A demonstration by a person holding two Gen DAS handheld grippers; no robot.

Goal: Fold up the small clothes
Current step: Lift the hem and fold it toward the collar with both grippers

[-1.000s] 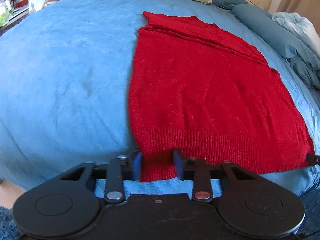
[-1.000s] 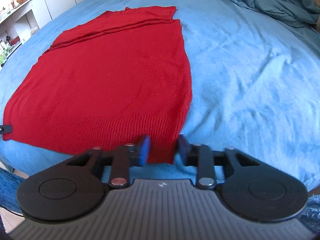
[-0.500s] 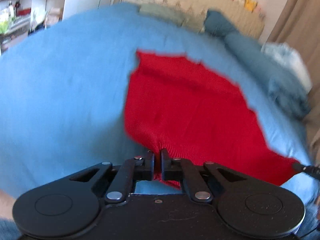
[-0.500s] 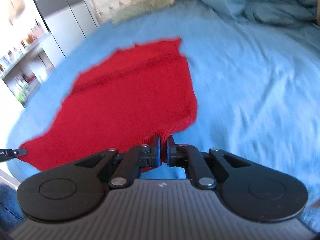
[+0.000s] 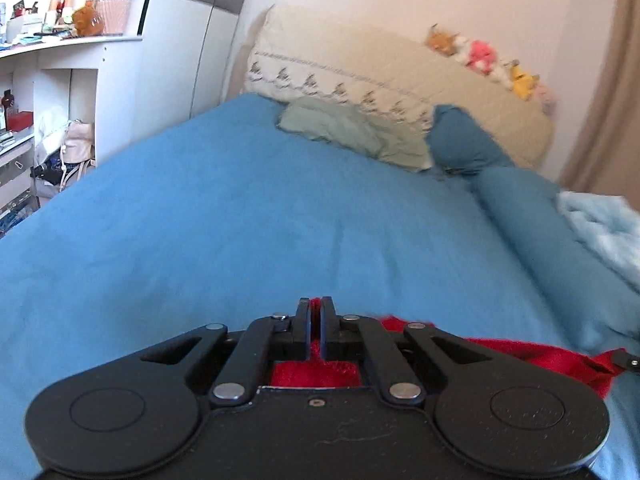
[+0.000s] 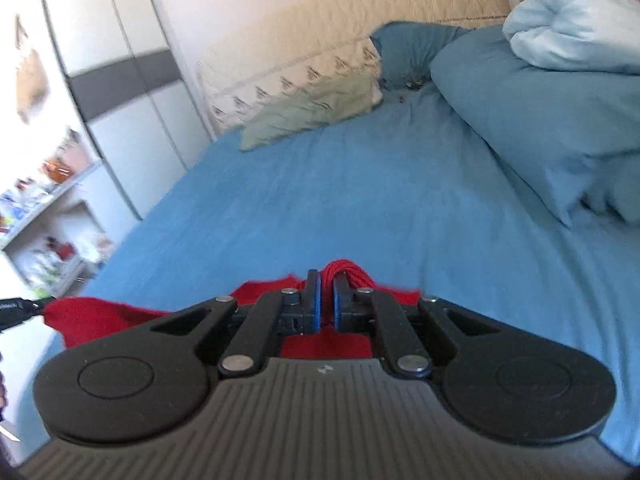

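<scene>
The red knit sweater (image 5: 532, 354) hangs lifted off the blue bed, stretched between both grippers. My left gripper (image 5: 315, 308) is shut on one corner of its hem, red cloth showing between and below the jaws. My right gripper (image 6: 327, 280) is shut on the other hem corner, with a bunch of red knit (image 6: 354, 274) poking out past the fingers. The sweater (image 6: 92, 318) also stretches left in the right wrist view toward the other gripper's tip (image 6: 16, 308). Most of the sweater is hidden under the grippers.
The blue bed sheet (image 5: 240, 232) spreads ahead. A green pillow (image 5: 344, 128), a dark blue pillow (image 5: 464, 140) and a rolled blue duvet (image 6: 540, 112) lie toward the headboard. A light blue blanket (image 6: 576, 20) is at the right. White shelves (image 5: 48, 92) stand left.
Both grippers closed on the hem corners and lifted them up and forward. The sweater, flat on the bed a second ago, has left most of the view.
</scene>
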